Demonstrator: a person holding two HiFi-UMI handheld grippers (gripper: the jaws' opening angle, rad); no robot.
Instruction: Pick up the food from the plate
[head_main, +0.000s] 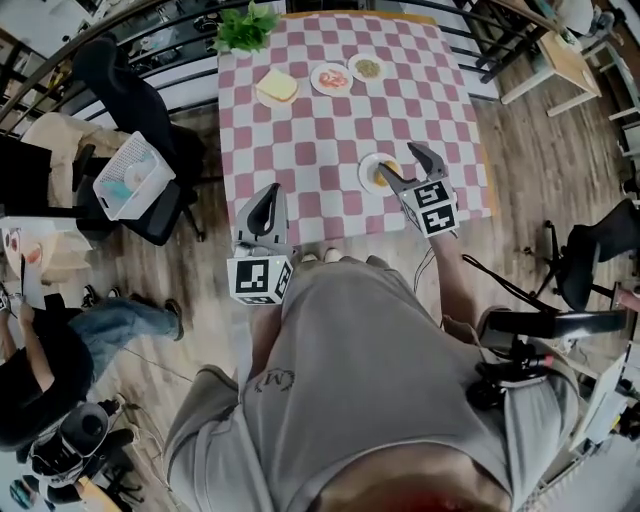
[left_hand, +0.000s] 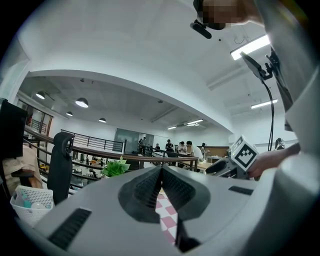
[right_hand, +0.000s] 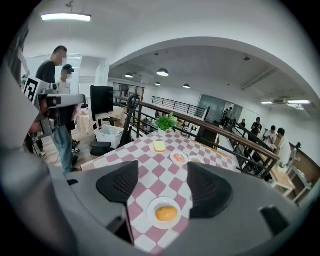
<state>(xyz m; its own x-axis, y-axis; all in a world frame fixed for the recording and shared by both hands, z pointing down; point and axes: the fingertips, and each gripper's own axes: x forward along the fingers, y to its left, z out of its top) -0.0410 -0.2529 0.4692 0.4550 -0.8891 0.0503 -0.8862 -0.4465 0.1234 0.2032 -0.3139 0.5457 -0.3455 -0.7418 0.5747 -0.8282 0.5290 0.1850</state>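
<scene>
A white plate (right_hand: 151, 209) near the front of the pink-and-white checked counter (head_main: 300, 140) holds a round orange-yellow piece of food (right_hand: 166, 213). Farther back lie a pale yellow slab of bread (head_main: 277, 86) and two small plates, one with red food (head_main: 331, 77) and one with greenish food (head_main: 368, 68). The right gripper (right_hand: 160, 182) hovers over the near plate, jaws spread wide and empty, clear of the food seen between them, while the left gripper (left_hand: 161, 175) hangs at the counter's near edge, jaws pressed together on nothing.
</scene>
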